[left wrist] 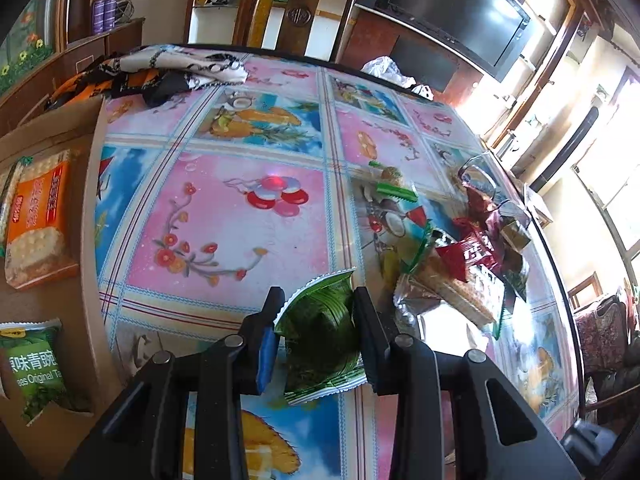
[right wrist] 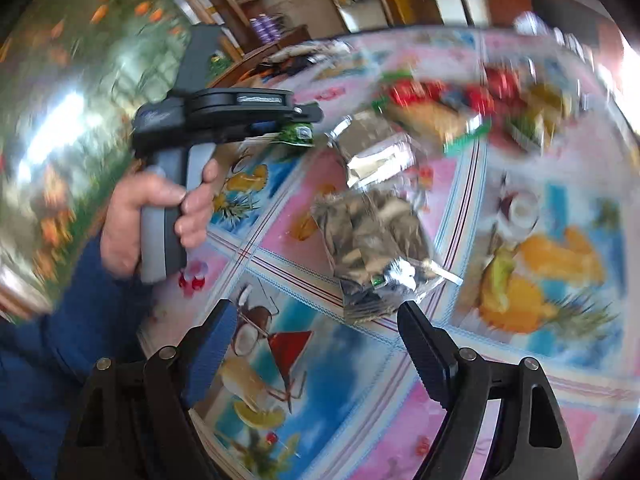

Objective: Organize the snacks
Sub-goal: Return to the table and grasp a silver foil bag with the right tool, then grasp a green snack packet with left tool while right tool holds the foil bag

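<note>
My left gripper (left wrist: 318, 312) is shut on a small green snack packet (left wrist: 320, 336), held just above the flowered tablecloth (left wrist: 224, 232). The right wrist view shows that same left gripper (right wrist: 304, 120) from the side, with the green packet (right wrist: 298, 134) sticking out of its jaws. My right gripper (right wrist: 316, 312) is open with nothing between its fingers, and a clear packet of brownish snacks (right wrist: 372, 236) lies just ahead of it. A heap of red, green and clear snack packets (left wrist: 468, 264) lies at the table's right side.
A cardboard box (left wrist: 90, 200) at the left edge holds an orange cracker packet (left wrist: 38, 220) and a green pea packet (left wrist: 32, 364). Patterned cloth (left wrist: 160, 72) is bunched at the far left corner. A wooden chair (left wrist: 304, 8) stands behind the table. The right wrist view is motion-blurred.
</note>
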`<action>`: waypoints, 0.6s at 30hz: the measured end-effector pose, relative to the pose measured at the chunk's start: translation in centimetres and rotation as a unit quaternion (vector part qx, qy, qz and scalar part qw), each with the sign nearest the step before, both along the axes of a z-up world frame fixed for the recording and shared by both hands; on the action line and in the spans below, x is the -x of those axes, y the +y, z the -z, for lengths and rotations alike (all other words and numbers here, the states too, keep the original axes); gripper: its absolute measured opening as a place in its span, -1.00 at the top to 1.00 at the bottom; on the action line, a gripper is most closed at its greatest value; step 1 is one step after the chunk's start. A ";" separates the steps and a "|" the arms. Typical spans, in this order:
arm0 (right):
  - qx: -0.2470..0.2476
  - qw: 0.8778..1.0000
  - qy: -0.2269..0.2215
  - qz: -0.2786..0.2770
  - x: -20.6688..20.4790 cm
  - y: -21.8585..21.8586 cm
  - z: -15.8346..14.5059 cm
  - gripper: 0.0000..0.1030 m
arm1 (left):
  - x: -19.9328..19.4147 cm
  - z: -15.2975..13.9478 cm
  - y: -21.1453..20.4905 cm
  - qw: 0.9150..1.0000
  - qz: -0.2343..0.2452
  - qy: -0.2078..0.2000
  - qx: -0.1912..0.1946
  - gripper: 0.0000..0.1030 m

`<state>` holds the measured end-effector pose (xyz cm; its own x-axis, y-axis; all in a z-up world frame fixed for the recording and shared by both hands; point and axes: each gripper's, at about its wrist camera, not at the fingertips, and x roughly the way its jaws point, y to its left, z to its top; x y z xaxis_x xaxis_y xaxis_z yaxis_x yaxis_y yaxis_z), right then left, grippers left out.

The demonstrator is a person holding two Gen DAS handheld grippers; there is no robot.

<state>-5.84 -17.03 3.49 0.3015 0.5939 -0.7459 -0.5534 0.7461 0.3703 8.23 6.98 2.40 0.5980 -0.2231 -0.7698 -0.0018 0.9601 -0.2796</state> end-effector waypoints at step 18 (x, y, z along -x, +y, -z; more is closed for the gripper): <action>0.145 0.985 -0.086 0.047 -4.2 2.6 1.0 -0.20 | 0.4 -0.9 0.8 1.000 0.001 -0.017 0.018 0.35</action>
<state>-1.61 -14.46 2.49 0.4815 0.3273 -0.8130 -0.5123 0.8578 0.0419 7.82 7.83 3.33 0.6238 -0.2513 -0.7401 0.0095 0.9493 -0.3143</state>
